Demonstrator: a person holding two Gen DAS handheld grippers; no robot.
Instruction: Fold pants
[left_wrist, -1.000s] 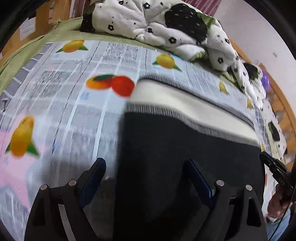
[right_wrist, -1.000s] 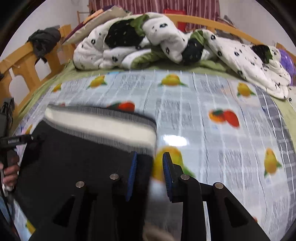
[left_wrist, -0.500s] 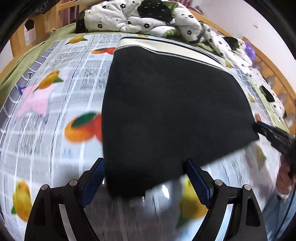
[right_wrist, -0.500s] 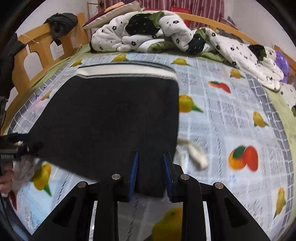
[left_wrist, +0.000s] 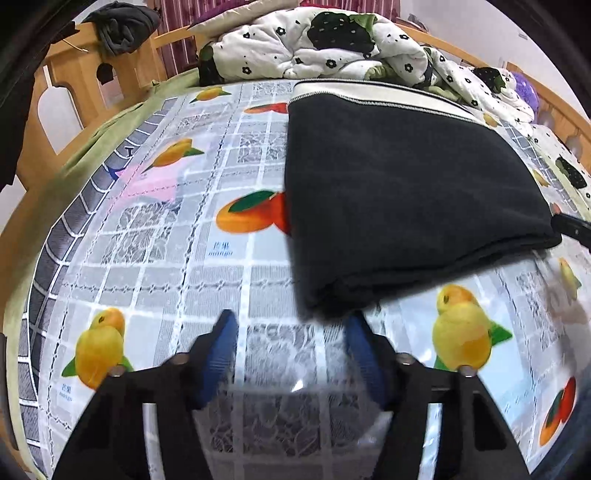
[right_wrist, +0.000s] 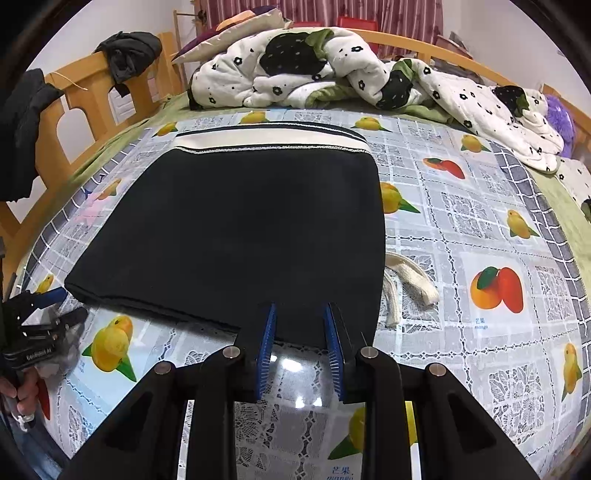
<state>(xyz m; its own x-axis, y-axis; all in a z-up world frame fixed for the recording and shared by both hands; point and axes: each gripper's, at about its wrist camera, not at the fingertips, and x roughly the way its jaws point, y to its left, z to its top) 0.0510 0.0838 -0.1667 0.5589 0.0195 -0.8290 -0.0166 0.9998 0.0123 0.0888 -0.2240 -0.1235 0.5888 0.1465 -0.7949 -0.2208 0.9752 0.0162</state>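
The dark pants (left_wrist: 402, 184) lie folded flat on the fruit-print cloth (left_wrist: 236, 273), with a cream waistband (left_wrist: 373, 92) at the far end. They also show in the right wrist view (right_wrist: 236, 229). My left gripper (left_wrist: 291, 325) is open and empty, just short of the pants' near left corner. My right gripper (right_wrist: 300, 314) is open, its blue pads (right_wrist: 267, 332) at the pants' near right edge, with nothing between them. A cream drawstring (right_wrist: 406, 284) sticks out at the pants' right side.
A crumpled white flowered quilt (right_wrist: 332, 77) lies at the far end of the bed. A wooden bed rail (right_wrist: 92, 99) with dark clothes hung on it runs along the left. The left gripper also shows in the right wrist view (right_wrist: 40, 321).
Both grippers have drawn back toward the near edge of the bed. The pants now lie flat and still. The right gripper has opened wider and let go of the pants' edge.
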